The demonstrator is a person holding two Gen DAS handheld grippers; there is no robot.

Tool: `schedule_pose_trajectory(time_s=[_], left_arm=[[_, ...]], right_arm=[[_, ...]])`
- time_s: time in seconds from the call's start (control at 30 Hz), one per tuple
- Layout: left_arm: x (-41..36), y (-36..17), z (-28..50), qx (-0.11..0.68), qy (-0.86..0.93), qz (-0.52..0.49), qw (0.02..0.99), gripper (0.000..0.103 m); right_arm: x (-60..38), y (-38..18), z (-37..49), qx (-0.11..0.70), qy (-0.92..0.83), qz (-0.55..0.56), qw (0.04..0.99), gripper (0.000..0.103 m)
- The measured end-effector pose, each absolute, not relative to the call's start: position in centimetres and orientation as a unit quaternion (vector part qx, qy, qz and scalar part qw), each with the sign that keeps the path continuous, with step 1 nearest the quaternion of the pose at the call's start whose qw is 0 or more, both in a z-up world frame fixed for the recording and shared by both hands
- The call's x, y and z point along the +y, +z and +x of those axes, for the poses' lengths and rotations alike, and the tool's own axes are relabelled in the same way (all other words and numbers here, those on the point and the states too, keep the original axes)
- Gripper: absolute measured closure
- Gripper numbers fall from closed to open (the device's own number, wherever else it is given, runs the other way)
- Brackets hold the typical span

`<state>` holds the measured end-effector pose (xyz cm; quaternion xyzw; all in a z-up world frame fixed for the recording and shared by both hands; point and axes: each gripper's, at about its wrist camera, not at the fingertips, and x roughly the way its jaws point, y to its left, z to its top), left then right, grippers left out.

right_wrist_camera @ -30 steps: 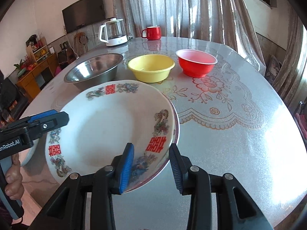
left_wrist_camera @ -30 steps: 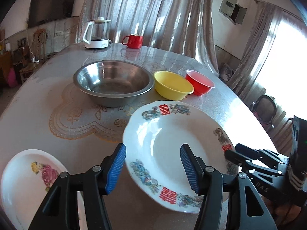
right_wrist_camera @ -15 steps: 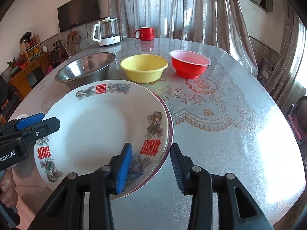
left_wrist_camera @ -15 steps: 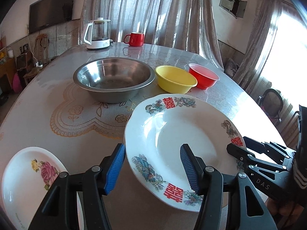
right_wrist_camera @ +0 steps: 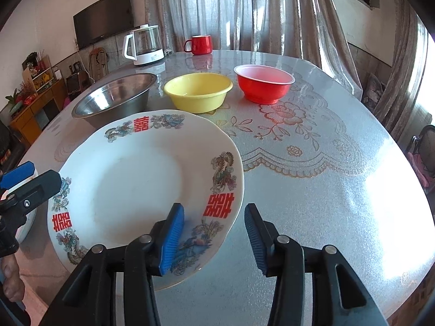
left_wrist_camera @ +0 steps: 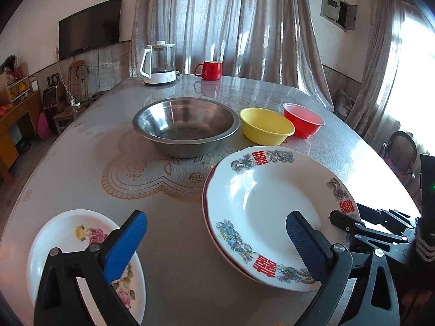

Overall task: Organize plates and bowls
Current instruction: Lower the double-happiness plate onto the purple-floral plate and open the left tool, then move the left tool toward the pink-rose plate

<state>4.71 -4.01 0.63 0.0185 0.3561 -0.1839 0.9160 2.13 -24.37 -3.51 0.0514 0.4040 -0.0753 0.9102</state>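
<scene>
A white plate with red characters and dragon prints (left_wrist_camera: 261, 203) (right_wrist_camera: 130, 179) rests on a second, red-edged plate (left_wrist_camera: 205, 212) on the table. My left gripper (left_wrist_camera: 214, 231) is opening and stands very wide. The near rim of the top plate lies between its blue pads (left_wrist_camera: 125, 244), untouched. My right gripper (right_wrist_camera: 213, 231) is opening too. One of its pads (right_wrist_camera: 172, 239) hovers over the plate's rim and the other is outside it, neither pressing. A small white plate with pink flowers (left_wrist_camera: 68, 233) lies under my left finger.
Beyond the plates stand a steel bowl (left_wrist_camera: 185, 125) (right_wrist_camera: 114, 97), a yellow bowl (left_wrist_camera: 266, 126) (right_wrist_camera: 198, 92) and a red bowl (left_wrist_camera: 303, 119) (right_wrist_camera: 263, 87). A glass kettle (left_wrist_camera: 159, 65) and a red mug (left_wrist_camera: 209, 70) sit at the table's far edge. A person's hand (right_wrist_camera: 11, 279) holds the left gripper.
My left gripper's jaws have sprung wide apart from the plate's rim. The right gripper's jaws have widened a little. The plate with red characters has settled flat on the red-edged plate.
</scene>
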Motion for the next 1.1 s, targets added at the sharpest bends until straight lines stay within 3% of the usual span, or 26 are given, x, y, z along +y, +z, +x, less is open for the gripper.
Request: schedule_pose_trajectory(time_s=[0.37, 0.6, 0.83, 1.1], left_arm=[[-0.3, 1.8, 2.8, 0.343, -0.138, 0.036, 0.929, 0.0], [6.3, 2.3, 2.9, 0.34, -0.092, -0.027, 0.936, 0.0], [12.3, 2.2, 1.8, 0.323, -0.015, -0.041, 0.945, 0.0], [16.3, 0.1, 1.7, 0.36, 0.024, -0.061, 0.93, 0.0]], right_arm=[[-24.4, -1.7, 1.3, 0.367, -0.065, 0.078, 0.925, 0.055], [-22.2, -0.1, 0.8, 0.342, 0.012, 0.085, 0.936, 0.055], [-17.0, 0.4, 0.3, 0.346, 0.153, 0.082, 0.922, 0.055], [-10.2, -1.6, 1.0, 0.388, 0.271, 0.083, 0.877, 0.055]])
